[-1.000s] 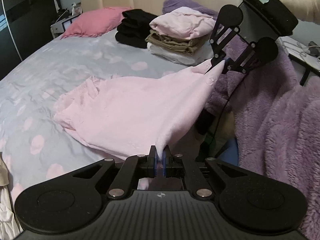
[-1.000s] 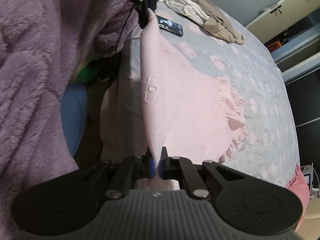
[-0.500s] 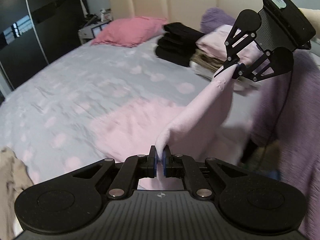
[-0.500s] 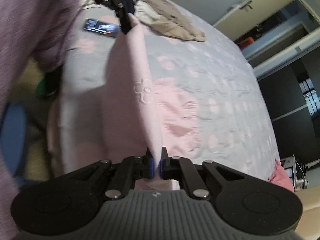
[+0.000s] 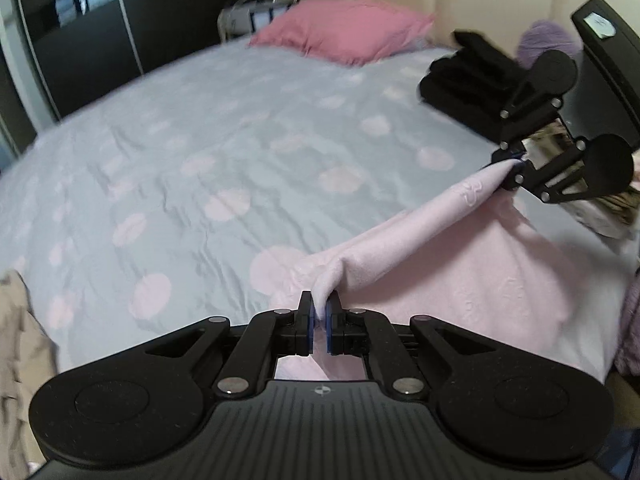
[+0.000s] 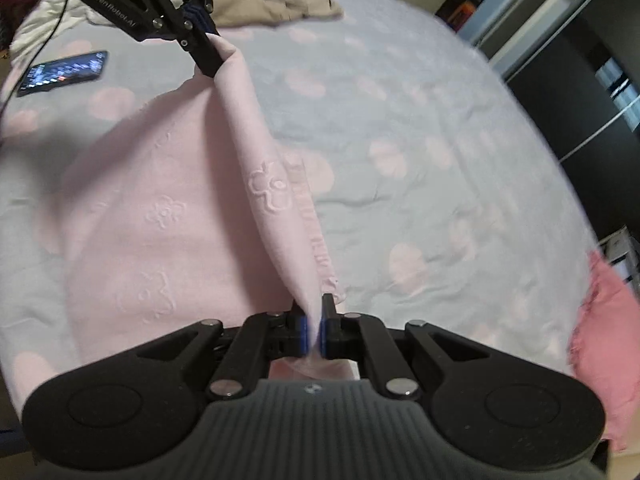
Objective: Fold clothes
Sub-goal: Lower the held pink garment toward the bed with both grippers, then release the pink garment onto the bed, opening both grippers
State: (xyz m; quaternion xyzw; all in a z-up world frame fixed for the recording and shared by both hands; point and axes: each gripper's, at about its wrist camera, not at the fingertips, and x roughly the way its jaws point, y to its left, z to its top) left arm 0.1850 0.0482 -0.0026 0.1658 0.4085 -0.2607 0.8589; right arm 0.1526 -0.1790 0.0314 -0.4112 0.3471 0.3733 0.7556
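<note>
While you hold both grippers over the bed (image 5: 208, 152), its grey-blue cover with pale pink dots fills most of each view. The pink garment (image 5: 472, 280) lies on the cover at 4 o'clock in the left wrist view and at 9 o'clock in the right wrist view; it bears embossed flower motifs, and its raised edge runs taut between your two grippers. A rose pillow (image 5: 344, 30) sits at 12 o'clock in the left view, with a dark wardrobe (image 5: 80, 28) at 10 o'clock. Folded black clothes (image 5: 468, 76) rest at 2 o'clock, partly behind your right gripper. Crumpled beige clothing (image 6: 276, 4) lies at 12 o'clock in the right view; a phone (image 6: 64, 72) with its screen lit lies flat on the cover at 10 o'clock. Your left gripper (image 5: 319, 322) has its fingers narrow, pinching one corner of the garment's edge. Your right gripper (image 6: 314, 330) likewise has narrow fingers, clamped on the opposite corner.
</note>
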